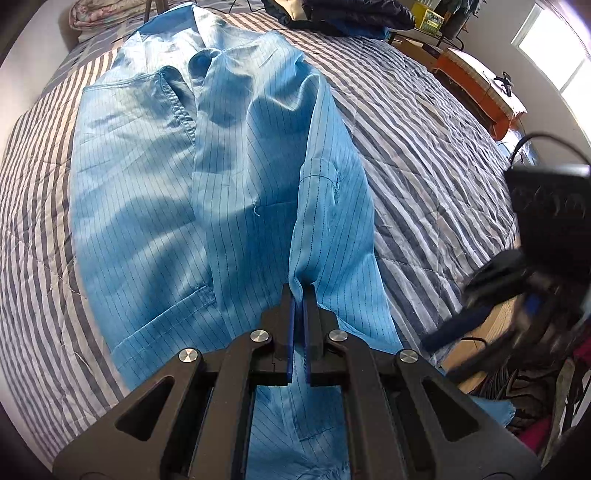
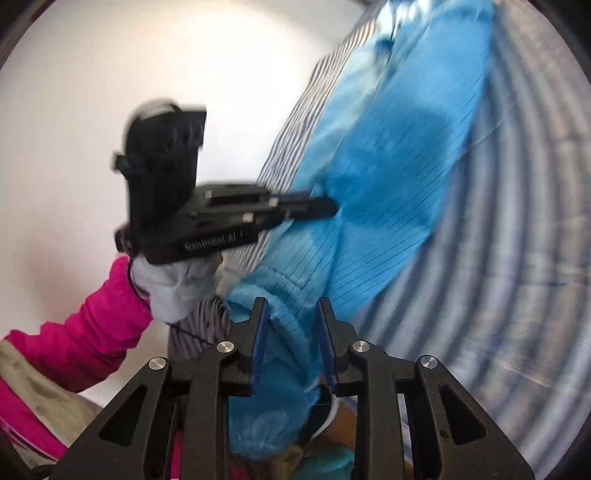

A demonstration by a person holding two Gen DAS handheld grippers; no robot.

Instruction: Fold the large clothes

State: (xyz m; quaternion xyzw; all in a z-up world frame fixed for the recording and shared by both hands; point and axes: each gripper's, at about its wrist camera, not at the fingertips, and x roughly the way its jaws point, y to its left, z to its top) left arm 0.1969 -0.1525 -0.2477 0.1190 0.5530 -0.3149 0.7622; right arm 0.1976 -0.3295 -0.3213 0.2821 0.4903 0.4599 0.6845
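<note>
A light blue pinstriped garment (image 1: 240, 184) with a collar lies lengthwise on the striped quilt (image 1: 424, 166) of a bed. My left gripper (image 1: 299, 295) is shut on a raised fold near the garment's lower hem. The right wrist view shows the same gripper (image 2: 317, 205) pinching the cloth (image 2: 388, 166), held by a grey-gloved hand (image 2: 177, 288) with a pink sleeve (image 2: 92, 332). My right gripper (image 2: 291, 321) has its jaws apart over the hem at the bed's edge; blue cloth lies between the fingers, with the pads not pressing on it. It appears blurred at the right of the left wrist view (image 1: 454, 326).
A pile of dark clothes (image 1: 351, 14) lies at the bed's far end and a pillow (image 1: 99, 14) at the far left. An orange bench (image 1: 476, 85) stands beside the bed below a window (image 1: 554, 44). Clutter (image 1: 535, 387) covers the floor near the bed's corner.
</note>
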